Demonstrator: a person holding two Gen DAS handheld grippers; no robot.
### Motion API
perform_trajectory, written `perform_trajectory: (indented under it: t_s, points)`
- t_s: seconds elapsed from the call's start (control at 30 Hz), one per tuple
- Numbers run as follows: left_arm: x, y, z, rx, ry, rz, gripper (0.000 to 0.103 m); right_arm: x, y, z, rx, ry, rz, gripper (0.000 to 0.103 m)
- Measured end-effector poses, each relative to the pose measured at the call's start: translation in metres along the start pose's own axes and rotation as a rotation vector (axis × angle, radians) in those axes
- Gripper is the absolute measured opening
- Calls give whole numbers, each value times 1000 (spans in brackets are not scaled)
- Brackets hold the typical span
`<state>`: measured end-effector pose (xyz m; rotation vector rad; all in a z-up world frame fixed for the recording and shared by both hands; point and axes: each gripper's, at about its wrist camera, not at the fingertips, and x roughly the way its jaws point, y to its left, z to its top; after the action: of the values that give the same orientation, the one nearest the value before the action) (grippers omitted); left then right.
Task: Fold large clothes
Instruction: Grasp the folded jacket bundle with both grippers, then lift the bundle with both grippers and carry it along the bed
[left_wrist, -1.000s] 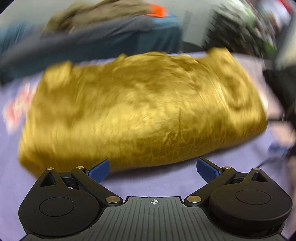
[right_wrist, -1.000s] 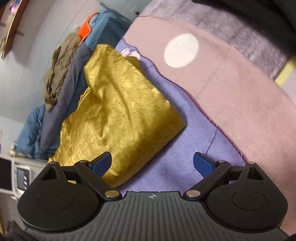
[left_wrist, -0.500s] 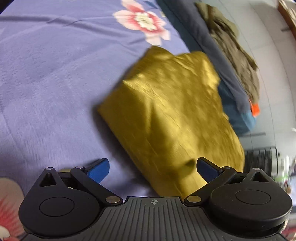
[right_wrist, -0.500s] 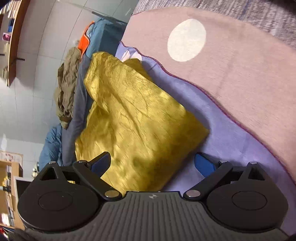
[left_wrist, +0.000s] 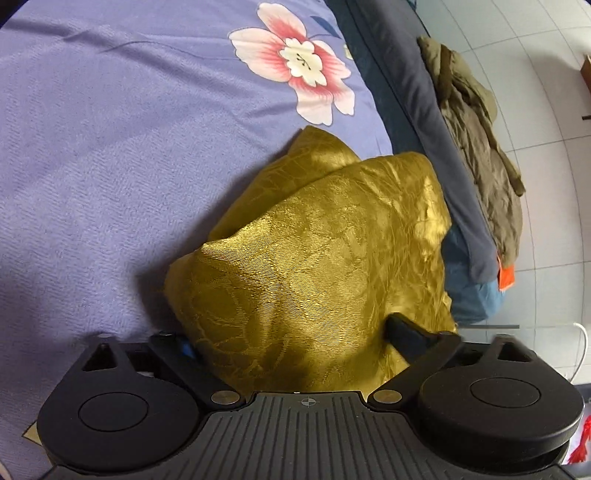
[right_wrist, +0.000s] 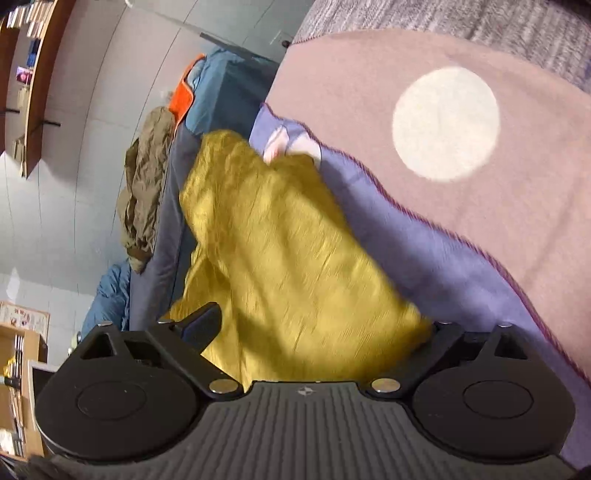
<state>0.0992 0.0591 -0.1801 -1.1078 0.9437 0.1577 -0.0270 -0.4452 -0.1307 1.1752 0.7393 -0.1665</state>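
A folded golden satin garment (left_wrist: 332, 240) lies on the purple flowered bedsheet (left_wrist: 110, 147), near the bed's edge. My left gripper (left_wrist: 295, 338) is open and straddles the garment's near corner; the cloth bulges between its fingers and half hides the left blue pad. In the right wrist view the same garment (right_wrist: 266, 229) is blurred. My right gripper (right_wrist: 321, 326) straddles another near corner with its jaws closing. The cloth sits between them and covers the right fingertip; the pads do not visibly press on it.
An olive garment (left_wrist: 476, 140) lies on dark grey-blue bedding (left_wrist: 413, 85) along the bed's edge, with an orange patch (left_wrist: 506, 277) and tiled floor beyond. A pink blanket with a white circle (right_wrist: 406, 92) covers the sheet (right_wrist: 424, 251). Wooden shelves (right_wrist: 33, 74) stand on the wall.
The left wrist has rolled strongly and closed in, from facing the garment's long side to straddling a corner. The right gripper slid forward until the cloth filled the gap between its fingers.
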Motion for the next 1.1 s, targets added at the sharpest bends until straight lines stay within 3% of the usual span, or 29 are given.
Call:
perform_trajectory:
  t_s: [0.07,0.1,0.2,0.27,0.3,0.33,0.37,0.47,0.67,0.83,0.97,1.1]
  points:
    - [-2,-1,-1,3,3,8,103,5,3,7,-4,-17,-33,67]
    - [-3,-2,-2,5,6,10,103,7,4,10,-7,-18,-53,62]
    - [-2,-4,-1,26,13,14,103,14,11,15,-38,3,-54,61]
    - [-1,-8,-1,47,21,13,94,18,16,13,-76,29,-57,59]
    - [-1,-10,-1,57,26,8,89,19,19,13,-98,41,-67,53]
    - [-1,-13,-1,68,28,6,89,21,22,13,-123,49,-77,36]
    - [-2,-16,-1,82,28,11,87,21,26,13,-152,65,-79,29]
    - [-7,-26,0,106,36,-10,73,16,41,11,-227,71,-96,21]
    - [-22,-56,-1,146,51,-97,62,-16,79,8,-337,38,-30,17]
    - [-33,-112,-20,310,86,-200,59,-52,111,27,-384,-20,35,15]
    - [-26,-166,-55,382,157,-318,58,-96,137,70,-437,-105,58,15]
    - [-4,-228,-114,491,260,-424,58,-163,152,117,-522,-209,17,15]
